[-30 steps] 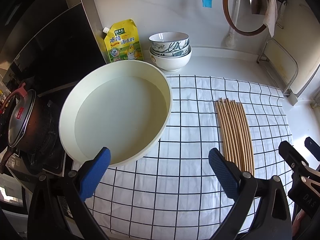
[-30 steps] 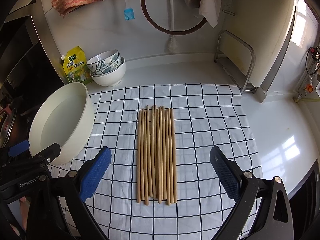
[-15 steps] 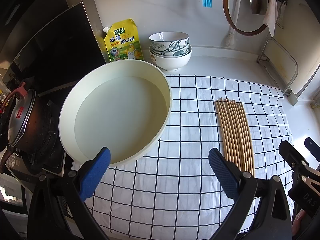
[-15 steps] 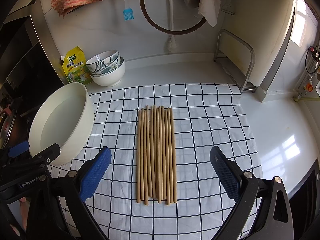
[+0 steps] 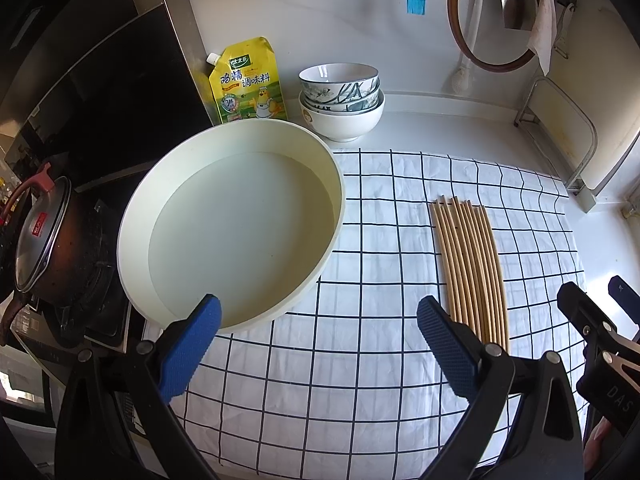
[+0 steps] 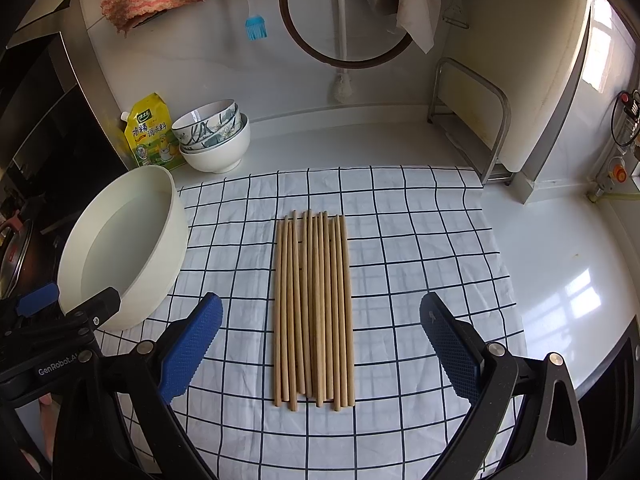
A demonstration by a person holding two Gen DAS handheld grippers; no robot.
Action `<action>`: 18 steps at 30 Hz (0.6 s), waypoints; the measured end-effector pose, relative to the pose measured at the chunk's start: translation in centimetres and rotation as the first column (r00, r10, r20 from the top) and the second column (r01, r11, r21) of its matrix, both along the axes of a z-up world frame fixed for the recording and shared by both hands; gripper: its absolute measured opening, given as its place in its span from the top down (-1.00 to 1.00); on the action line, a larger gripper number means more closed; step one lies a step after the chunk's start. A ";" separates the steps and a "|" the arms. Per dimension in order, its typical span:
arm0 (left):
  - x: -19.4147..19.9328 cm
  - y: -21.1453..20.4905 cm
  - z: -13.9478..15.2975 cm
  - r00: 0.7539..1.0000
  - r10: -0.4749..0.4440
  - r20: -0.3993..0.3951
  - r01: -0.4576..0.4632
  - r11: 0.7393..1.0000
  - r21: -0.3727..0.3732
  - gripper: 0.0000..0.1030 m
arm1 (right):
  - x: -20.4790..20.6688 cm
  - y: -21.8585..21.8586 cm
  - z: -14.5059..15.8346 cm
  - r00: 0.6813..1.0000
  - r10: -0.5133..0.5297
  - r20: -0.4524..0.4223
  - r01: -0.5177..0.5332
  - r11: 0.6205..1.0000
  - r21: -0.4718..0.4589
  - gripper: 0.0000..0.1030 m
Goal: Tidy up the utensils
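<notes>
Nearest my right camera, my right gripper [image 6: 320, 344] hangs with its jaws spread wide and nothing between them; its blue pads [image 6: 191, 344] flank the near half of the chopsticks [image 6: 314, 308] from above, apart from them. My left gripper [image 5: 318, 344] is likewise spread and empty, its left pad over the near rim of the basin [image 5: 140, 216]. In the right view, the left gripper's black frame [image 6: 60, 320] shows at the lower left, in front of the basin [image 6: 176, 216].

The chopsticks, a row of wooden sticks laid side by side and touching, lie flat on the cloth [image 6: 420, 264], a white sheet with a dark grid. They run from near to far, their near ends slightly uneven. In the left view the chopsticks [image 5: 470, 264] lie right of the gripper's centre, with the right gripper's frame [image 5: 592, 320] just beyond them.

The basin, cream and round, holds clear water and sits at the cloth's left edge. Left of it, a lidded pot [image 5: 44, 236] stands on the stove.

Farther back, stacked bowls [image 6: 216, 140] and a yellow pouch [image 6: 150, 136] stand against the wall. A metal rack [image 6: 472, 120] stands at the far right. On the wall hang a blue brush [image 6: 255, 26] and a round hoop [image 6: 348, 12].
</notes>
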State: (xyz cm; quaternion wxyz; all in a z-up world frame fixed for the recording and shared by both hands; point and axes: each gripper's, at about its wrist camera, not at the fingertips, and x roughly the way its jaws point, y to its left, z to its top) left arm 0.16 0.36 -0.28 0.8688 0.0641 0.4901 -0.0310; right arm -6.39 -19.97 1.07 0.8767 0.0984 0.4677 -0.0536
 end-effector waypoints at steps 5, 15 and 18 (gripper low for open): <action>0.0 -0.1 -0.1 1.000 -0.003 -0.004 0.003 1.000 -0.001 -0.88 | 0.0 0.0 -0.1 1.000 -0.002 -0.002 0.002 1.000 0.003 -0.83; 0.1 -1.1 -1.0 0.999 -0.030 -0.033 0.029 0.999 -0.035 -0.88 | -0.2 -1.3 -1.2 1.000 -0.002 -0.007 0.002 1.000 0.030 -0.83; -0.1 -2.1 -1.8 0.997 -0.061 -0.044 0.059 0.998 -0.039 -0.88 | -0.4 -2.3 -1.8 1.000 -0.003 -0.001 0.003 0.999 0.034 -0.83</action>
